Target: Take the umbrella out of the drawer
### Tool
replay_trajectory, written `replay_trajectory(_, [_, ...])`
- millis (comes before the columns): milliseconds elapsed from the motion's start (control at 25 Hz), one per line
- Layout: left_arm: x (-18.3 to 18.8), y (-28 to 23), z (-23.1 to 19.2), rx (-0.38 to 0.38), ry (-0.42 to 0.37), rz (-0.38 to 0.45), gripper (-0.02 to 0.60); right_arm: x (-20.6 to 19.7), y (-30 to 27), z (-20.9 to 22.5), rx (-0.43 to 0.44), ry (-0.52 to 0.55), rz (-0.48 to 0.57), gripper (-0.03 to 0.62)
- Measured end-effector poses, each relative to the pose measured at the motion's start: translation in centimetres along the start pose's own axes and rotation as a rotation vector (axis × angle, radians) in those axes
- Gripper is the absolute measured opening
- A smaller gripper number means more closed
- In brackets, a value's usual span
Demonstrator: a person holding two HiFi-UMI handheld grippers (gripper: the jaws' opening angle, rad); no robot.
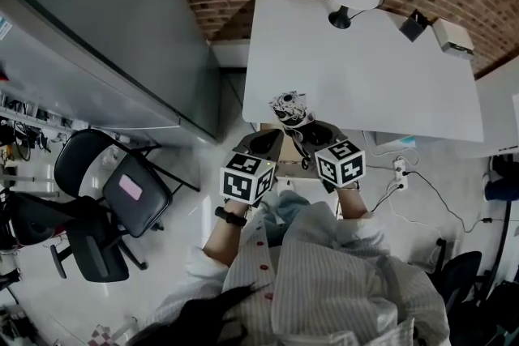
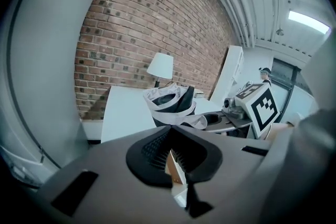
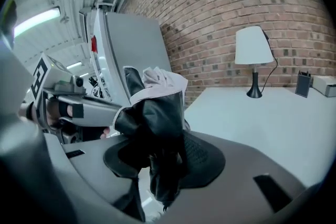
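My right gripper (image 3: 157,161) is clamped on the umbrella (image 3: 155,107). The pads pinch the folded black cloth low down, so the white-trimmed end stands up out of the jaws and a short dark tail hangs under them. Its long axis runs up and away from me, tipped a little left.

In the head view the umbrella (image 1: 289,105) sits over the near edge of the table (image 1: 365,69). It is beyond and above the brown strip I take to be the open drawer (image 1: 289,168), so I judge it clear of the drawer.

My left gripper (image 2: 174,157) has its jaws drawn together on nothing, with only a slit between them. It hangs just left of the umbrella and does not touch it.

The right hand alone carries the load. For a set-down the bare tabletop lies far and right of it, so I would lay the long axis flat there, and the left gripper is near enough to steady the upper end.
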State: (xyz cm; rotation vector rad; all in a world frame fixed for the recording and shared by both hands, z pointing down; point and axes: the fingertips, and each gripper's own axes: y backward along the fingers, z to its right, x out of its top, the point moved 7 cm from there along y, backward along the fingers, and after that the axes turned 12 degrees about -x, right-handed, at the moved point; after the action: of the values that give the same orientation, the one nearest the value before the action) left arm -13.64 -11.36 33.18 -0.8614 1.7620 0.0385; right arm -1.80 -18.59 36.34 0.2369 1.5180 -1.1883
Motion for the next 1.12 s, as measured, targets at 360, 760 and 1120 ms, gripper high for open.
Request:
replay_trajectory(360, [3.0,-0.7,0.4,0.001,-0.041,0.044,0.009,5.3,3.6,0.8,0.050,-0.062,0.167,0.186])
replay_trajectory(760, [6.2,-1.4,2.1,-0.011,-0.074,0.105,0.009,7.9,7.4,1.9,0.121,-0.084,0.264,0.186])
replay_trajectory(1120, [7.9,-0.5,3.1,-0.051,-0.118,0.117,0.009,9.6,10.5,0.8,0.099,-0.088,0.339,0.186])
